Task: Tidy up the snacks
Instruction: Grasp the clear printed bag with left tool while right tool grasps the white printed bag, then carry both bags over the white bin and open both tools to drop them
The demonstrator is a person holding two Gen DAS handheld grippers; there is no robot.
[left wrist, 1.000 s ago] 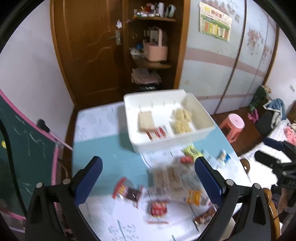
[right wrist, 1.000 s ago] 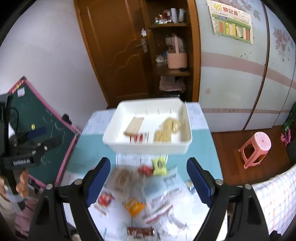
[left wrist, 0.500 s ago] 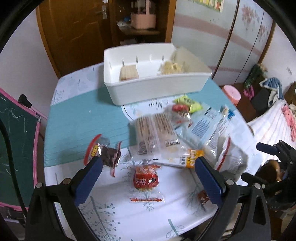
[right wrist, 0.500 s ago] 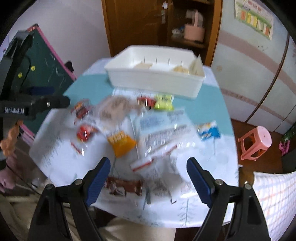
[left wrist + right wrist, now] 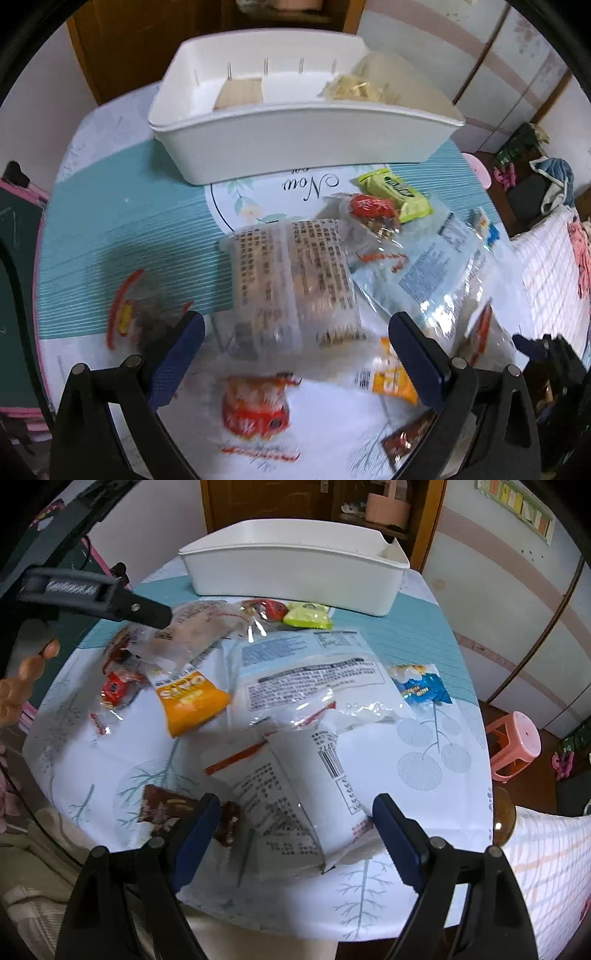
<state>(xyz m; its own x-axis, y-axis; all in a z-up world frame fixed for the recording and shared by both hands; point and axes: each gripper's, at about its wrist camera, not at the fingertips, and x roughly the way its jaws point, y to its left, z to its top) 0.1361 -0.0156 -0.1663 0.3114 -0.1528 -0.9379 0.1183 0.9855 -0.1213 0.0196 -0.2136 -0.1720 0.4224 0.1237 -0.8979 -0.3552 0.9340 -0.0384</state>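
Observation:
A white divided bin (image 5: 295, 144) stands at the table's far side, with a tan pack and yellow snacks inside; it also shows in the right wrist view (image 5: 291, 576). Many snack packs lie in front of it. My left gripper (image 5: 295, 354) is open and empty, low over a clear cracker pack (image 5: 291, 280), with a red pack (image 5: 255, 406) between its fingers. My right gripper (image 5: 291, 834) is open and empty over a white printed bag (image 5: 291, 805), beside a brown bar (image 5: 184, 812).
A green pack (image 5: 399, 192), a red candy pack (image 5: 369, 210), an orange pack (image 5: 188, 698) and a blue pack (image 5: 421, 686) lie on the round table (image 5: 443, 775). A pink stool (image 5: 513, 742) stands right. The left gripper's arm (image 5: 96, 594) reaches in from the left.
Both grippers have dropped from high above the table down close to the snack pile. Both stay open and empty.

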